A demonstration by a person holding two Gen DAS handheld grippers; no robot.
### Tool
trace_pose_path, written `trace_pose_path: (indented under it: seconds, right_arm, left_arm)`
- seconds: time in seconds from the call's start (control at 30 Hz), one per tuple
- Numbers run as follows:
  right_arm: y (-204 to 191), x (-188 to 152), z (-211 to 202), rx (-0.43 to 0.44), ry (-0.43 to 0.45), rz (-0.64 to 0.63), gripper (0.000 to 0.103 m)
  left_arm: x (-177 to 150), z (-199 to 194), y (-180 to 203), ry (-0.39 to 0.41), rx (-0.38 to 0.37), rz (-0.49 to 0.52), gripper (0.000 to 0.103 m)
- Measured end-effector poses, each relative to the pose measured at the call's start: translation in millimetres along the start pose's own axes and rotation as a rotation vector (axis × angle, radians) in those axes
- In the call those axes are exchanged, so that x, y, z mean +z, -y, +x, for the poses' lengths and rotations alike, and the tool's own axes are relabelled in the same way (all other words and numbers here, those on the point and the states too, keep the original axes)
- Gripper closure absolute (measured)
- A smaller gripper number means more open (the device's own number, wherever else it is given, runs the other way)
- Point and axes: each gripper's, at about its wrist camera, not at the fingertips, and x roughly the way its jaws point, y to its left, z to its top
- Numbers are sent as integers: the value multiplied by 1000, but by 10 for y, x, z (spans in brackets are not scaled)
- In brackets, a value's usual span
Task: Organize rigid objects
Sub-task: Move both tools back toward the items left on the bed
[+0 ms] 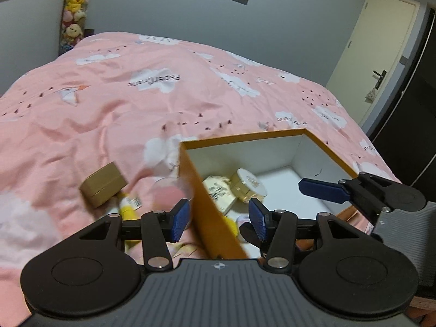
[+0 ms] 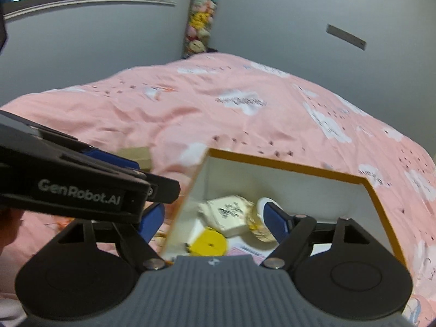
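An open orange box (image 1: pixel 190 169) with a white inside rests on the pink bed. In it lie a cream carton (image 1: pixel 218 190), a gold jar with a white lid (image 1: pixel 249 185) and a yellow round thing (image 2: pixel 209 242). My left gripper (image 1: pixel 219 222) is open and straddles the box's near left wall, with no pad pressing on it. My right gripper (image 2: pixel 214 222) is open too, hanging over the same wall with nothing gripped. Left of the box lie a small brown cardboard box (image 1: pixel 105 188), a yellow tube (image 1: pixel 128 209) and a blurred clear glass (image 1: pixel 170 190).
The pink quilt (image 1: pixel 136 103) with cloud prints covers the bed up to a grey wall. A hanging column of plush toys (image 1: pixel 73 13) stands at the far corner. A door (image 1: pixel 376 54) and a dark wardrobe (image 1: pixel 414 125) are on the right.
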Motion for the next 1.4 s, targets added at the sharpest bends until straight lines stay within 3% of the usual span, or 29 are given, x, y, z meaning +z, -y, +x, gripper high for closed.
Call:
trace_pose_path:
  seconds: [0.33, 0.53, 0.73, 0.8, 0.97, 1.1, 1.27, 1.4]
  right_arm:
    - [-482, -153, -157, 145, 24, -108, 24]
    - [-677, -213, -186, 192, 23, -182, 24]
    - [-791, -268, -95, 239, -44, -206, 27]
    - [-795, -284, -48, 261, -71, -194, 36]
    - [-868, -334, 70, 315, -154, -197, 38]
    - [-999, -406, 199, 364, -237, -230, 38]
    - [-1083, -465, 318, 429, -312, -247, 41]
    - [-1053, -473, 370, 415, -338, -224, 41]
  left_arm:
    - [-318, -229, -339, -19, 62, -39, 44]
    - [-497, -329, -502, -69, 49, -68, 44]
    - [-672, -350, -678, -141, 45, -101, 47]
    - [-748, -345, -715, -168, 53, -102, 52]
    - [-871, -344, -773, -242, 15, -103, 52]
    - [-958, -285, -791, -334, 47, -73, 55]
    - [-1005, -226, -816, -377, 55, -51, 54]
    - [-1019, -34, -760, -410, 135, 11, 53]
